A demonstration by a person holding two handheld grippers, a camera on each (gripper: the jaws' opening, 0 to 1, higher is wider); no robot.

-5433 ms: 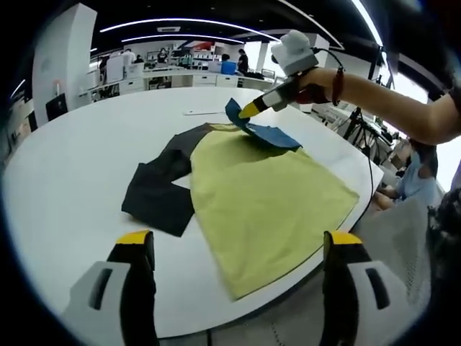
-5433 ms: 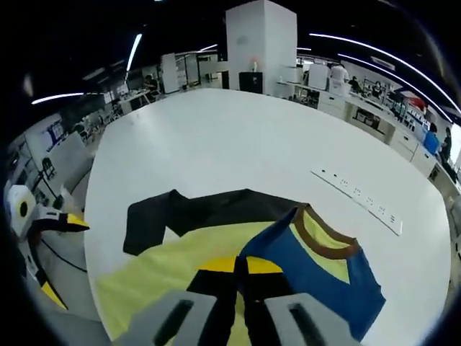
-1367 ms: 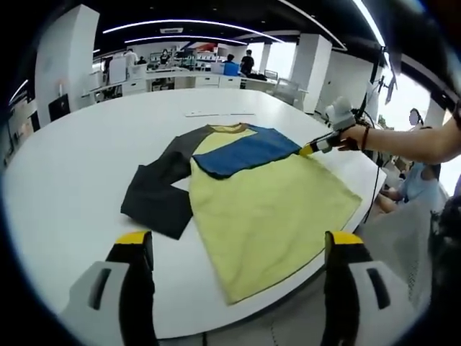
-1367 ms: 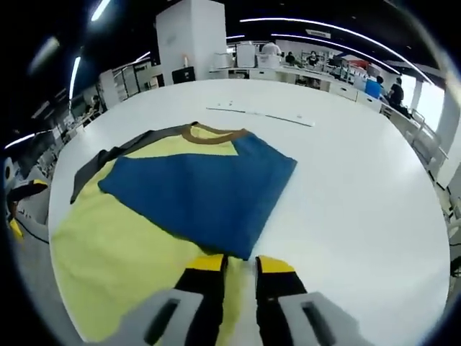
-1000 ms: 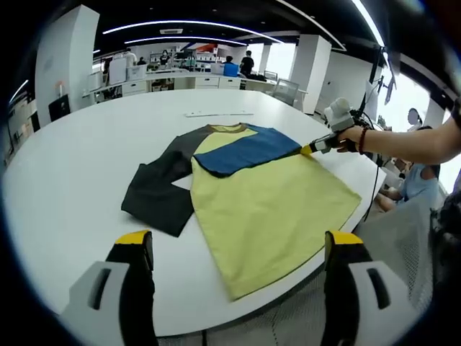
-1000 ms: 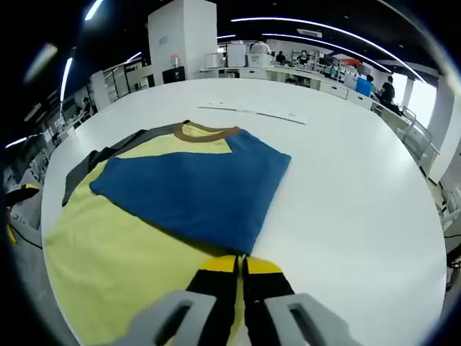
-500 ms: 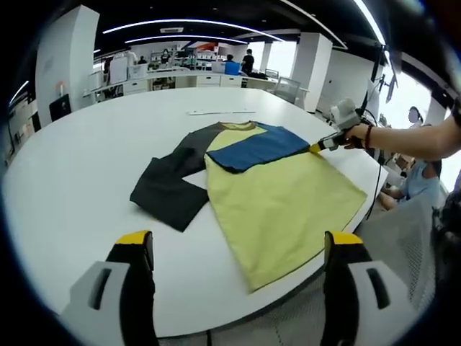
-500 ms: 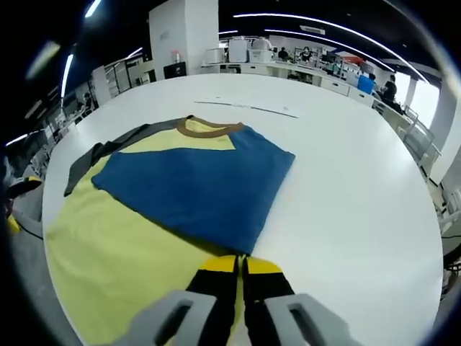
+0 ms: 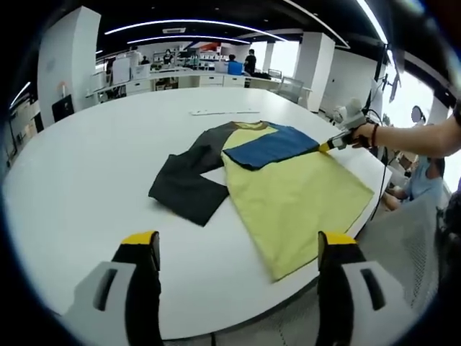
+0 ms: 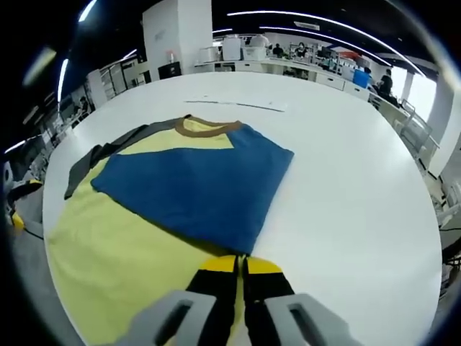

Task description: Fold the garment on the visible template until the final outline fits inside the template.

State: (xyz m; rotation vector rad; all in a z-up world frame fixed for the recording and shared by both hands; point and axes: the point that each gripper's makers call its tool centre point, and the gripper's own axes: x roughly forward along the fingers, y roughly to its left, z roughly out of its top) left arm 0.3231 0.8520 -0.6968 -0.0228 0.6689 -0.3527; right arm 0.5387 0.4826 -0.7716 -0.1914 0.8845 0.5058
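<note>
A: The garment [image 9: 288, 187] lies flat on the big white round table [image 9: 86, 180], its yellow body spread toward the table's near edge in the left gripper view. The blue sleeve [image 10: 194, 180] is folded across the chest, and the dark grey sleeve [image 9: 191, 184] lies out to the other side, bent back on itself.

B: And the collar?

A: The brown collar [image 10: 209, 128] is at the far end of the shirt in the right gripper view, with the blue panel just below it.

B: Where is the right gripper?

A: The right gripper [image 10: 241, 270] is low at the shirt's edge, yellow tips pressed together right at the corner of the blue sleeve where it meets the yellow cloth. Jaws closed; I can't tell whether cloth is caught between them. In the left gripper view it sits at the far side of the shirt [image 9: 325, 146], with a person's hand [image 9: 364, 135] on it.

B: The left one?

A: The left gripper [image 9: 238, 249] hovers off the near table edge, jaws spread wide, nothing between them, well apart from the shirt.

B: Anything else out there?

A: A long white strip [image 10: 234, 105] lies on the table beyond the collar. Behind it are desks [image 9: 180, 76] and white pillars [image 10: 176, 40].
</note>
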